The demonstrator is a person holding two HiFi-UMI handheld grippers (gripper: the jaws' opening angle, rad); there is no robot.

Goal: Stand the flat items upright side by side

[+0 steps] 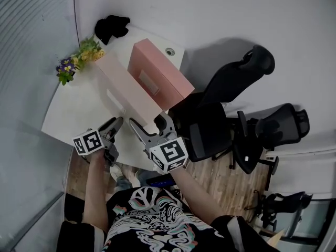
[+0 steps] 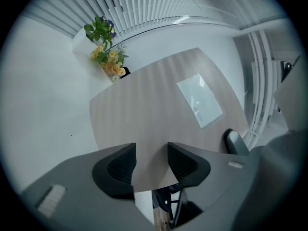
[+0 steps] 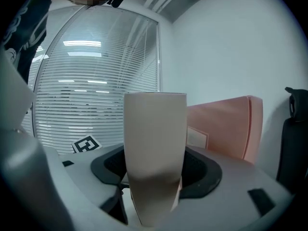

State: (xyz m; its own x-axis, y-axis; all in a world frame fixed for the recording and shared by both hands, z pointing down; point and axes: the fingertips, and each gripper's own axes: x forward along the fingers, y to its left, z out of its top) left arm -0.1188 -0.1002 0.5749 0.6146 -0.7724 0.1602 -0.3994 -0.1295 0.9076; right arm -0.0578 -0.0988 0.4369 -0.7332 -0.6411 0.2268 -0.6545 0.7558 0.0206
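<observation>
- My right gripper [image 1: 147,121] is clamped on the near end edge of the pale pink flat box [image 3: 155,129]. The jaws stand fairly wide because the box's thickness fills the gap, one pad on each face.
- My left gripper [image 2: 151,165] is about half open with nothing held. Its pads are clear of the box's broad side, which it faces.
- The pale box stands on the white table [image 1: 71,114], just beside the darker pink box [image 1: 163,70] on that box's left, running roughly parallel to it. I cannot tell whether the two touch.
- The darker pink box already stands upright.
- Risk: I hold the pale box by one end only, and its length reaches well past the pads. It could twist in the grip or tip left, away from the darker pink box, once I let go.
- Risk: pushing it sideways to close the gap could shove or topple the darker pink box.
- Risk: my left gripper is close to the pale box's face, so a careless nudge would start the fall.
- The right gripper view alone shows the grip and the darker pink box rising behind the pale one.
- The left gripper view alone shows the pale box's broad face with its white label [image 2: 199,100] and the flower bunch [image 2: 107,57] beyond.
- The head view alone shows the two boxes lined up, with the office chairs [image 1: 210,135] on the darker pink box's far side.
</observation>
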